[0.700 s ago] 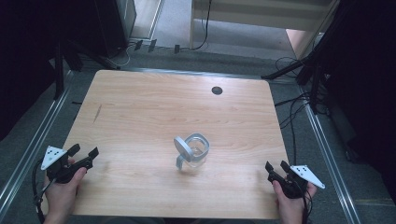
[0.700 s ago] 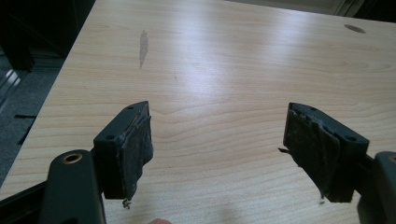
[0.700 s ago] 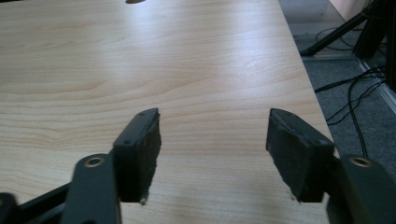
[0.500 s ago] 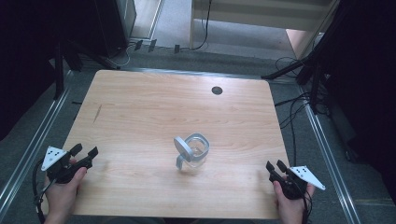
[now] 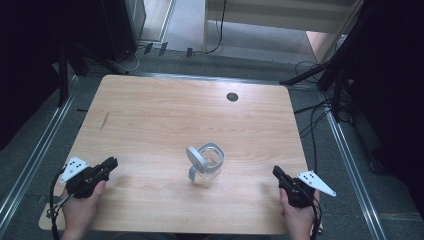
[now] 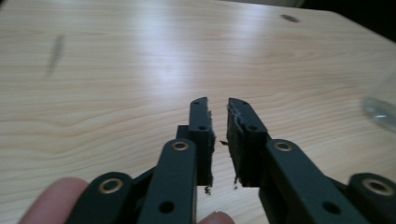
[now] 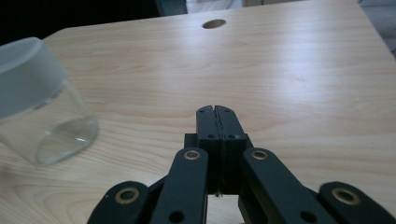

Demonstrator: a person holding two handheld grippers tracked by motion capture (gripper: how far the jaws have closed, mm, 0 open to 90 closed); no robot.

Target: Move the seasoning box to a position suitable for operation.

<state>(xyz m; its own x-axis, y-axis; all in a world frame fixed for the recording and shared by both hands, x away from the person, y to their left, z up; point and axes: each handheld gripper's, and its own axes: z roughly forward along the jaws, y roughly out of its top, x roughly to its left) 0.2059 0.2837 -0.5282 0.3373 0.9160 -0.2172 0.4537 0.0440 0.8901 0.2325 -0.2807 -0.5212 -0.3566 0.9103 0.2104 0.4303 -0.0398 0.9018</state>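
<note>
A clear glass jar (image 5: pixel 206 163) with a grey rim and a grey lid tipped open at its left stands in the middle of the near half of the wooden table (image 5: pixel 170 115). In the right gripper view the jar (image 7: pixel 39 105) is at the left, apart from the jaws. A blurred bit of the jar (image 6: pixel 380 112) shows at the right edge of the left gripper view. My left gripper (image 5: pixel 111 161) (image 6: pixel 217 101) rests near the front left corner, jaws almost together with a thin gap and nothing between. My right gripper (image 5: pixel 276 171) (image 7: pixel 215 109) lies at the front right, shut and empty.
A round cable hole (image 5: pixel 232 96) sits in the table's far side, right of centre. A dark streak (image 5: pixel 104 121) marks the wood at the left. Cables and dark stands surround the table on the floor.
The left gripper's jaws have come closer together. Both hands stay near the same spots at the front corners, and the jar has not moved.
</note>
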